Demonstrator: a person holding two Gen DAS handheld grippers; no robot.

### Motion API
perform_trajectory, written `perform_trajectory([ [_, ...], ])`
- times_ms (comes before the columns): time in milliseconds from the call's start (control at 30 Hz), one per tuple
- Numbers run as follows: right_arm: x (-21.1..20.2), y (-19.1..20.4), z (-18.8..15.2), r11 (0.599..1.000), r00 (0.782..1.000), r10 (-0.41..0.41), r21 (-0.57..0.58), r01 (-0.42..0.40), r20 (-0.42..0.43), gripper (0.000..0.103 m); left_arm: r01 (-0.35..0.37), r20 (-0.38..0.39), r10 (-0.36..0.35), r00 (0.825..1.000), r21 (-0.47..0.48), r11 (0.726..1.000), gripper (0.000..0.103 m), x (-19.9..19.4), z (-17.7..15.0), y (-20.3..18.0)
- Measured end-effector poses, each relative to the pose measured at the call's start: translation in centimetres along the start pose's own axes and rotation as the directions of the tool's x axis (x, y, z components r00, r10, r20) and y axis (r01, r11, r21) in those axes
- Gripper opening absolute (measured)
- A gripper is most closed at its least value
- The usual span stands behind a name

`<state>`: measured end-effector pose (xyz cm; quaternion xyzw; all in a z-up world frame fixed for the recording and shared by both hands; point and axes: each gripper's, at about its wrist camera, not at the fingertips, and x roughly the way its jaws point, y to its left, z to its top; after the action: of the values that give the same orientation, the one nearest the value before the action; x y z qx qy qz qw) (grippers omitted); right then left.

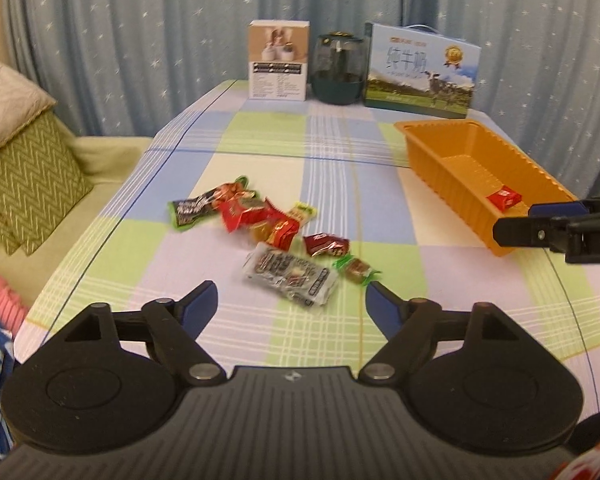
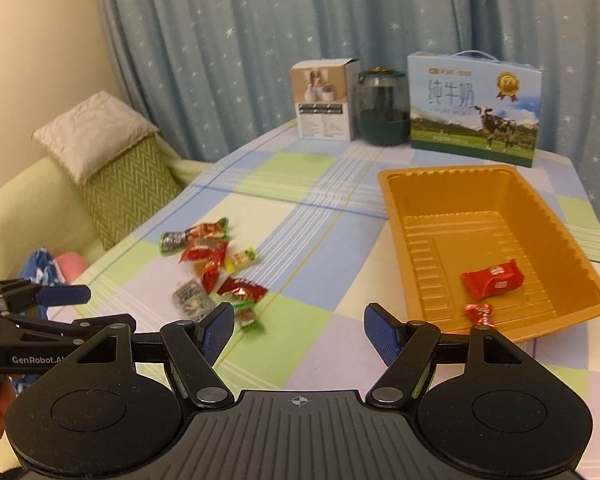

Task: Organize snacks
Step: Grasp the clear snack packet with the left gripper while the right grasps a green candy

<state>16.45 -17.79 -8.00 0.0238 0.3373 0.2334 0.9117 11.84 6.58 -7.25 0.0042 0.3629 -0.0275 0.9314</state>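
Several wrapped snacks (image 1: pixel 268 232) lie in a loose pile on the checked tablecloth, also in the right wrist view (image 2: pixel 216 272). An orange plastic tray (image 1: pixel 432 160) stands at the right and holds a red snack pack (image 1: pixel 503 198). The right wrist view shows the tray (image 2: pixel 392 200) with the red pack (image 2: pixel 493 280) and a small red candy (image 2: pixel 479 313) near its front wall. My left gripper (image 1: pixel 292 304) is open and empty, just before a silver pack (image 1: pixel 290 276). My right gripper (image 2: pixel 299 330) is open and empty, left of the tray's near corner.
At the table's far edge stand a white box (image 1: pixel 278 66), a dark glass jar (image 1: pixel 338 70) and a blue milk carton (image 1: pixel 422 70). A sofa with green and cream cushions (image 1: pixel 24 160) lies to the left of the table.
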Motion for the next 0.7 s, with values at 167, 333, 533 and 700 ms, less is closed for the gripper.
perform_trajectory([
  [167,2.6,0.4,0.0,0.999,0.999,0.019,-0.045,-0.021,-0.037,0.072,-0.028,-0.023,0.027,0.999,-0.032,0.999,0.081,1.5,-0.4,0.9],
  [333,6.0,0.9,0.0,0.995,0.995,0.041,-0.088,-0.048,-0.087,0.071,-0.047,-0.033,0.044,0.998,-0.067,0.997,0.081,3.0,-0.4,1.9],
  [533,10.3,1.8,-0.4,0.988,0.987,0.066,-0.127,-0.085,-0.147,0.061,-0.053,-0.041,0.05,0.998,-0.084,0.995,0.081,4.5,-0.5,2.8],
  [700,12.9,2.5,-0.4,0.983,0.981,0.089,-0.146,-0.115,-0.173,0.053,-0.055,-0.044,0.051,0.998,-0.095,0.994,0.081,5.4,-0.6,3.4],
])
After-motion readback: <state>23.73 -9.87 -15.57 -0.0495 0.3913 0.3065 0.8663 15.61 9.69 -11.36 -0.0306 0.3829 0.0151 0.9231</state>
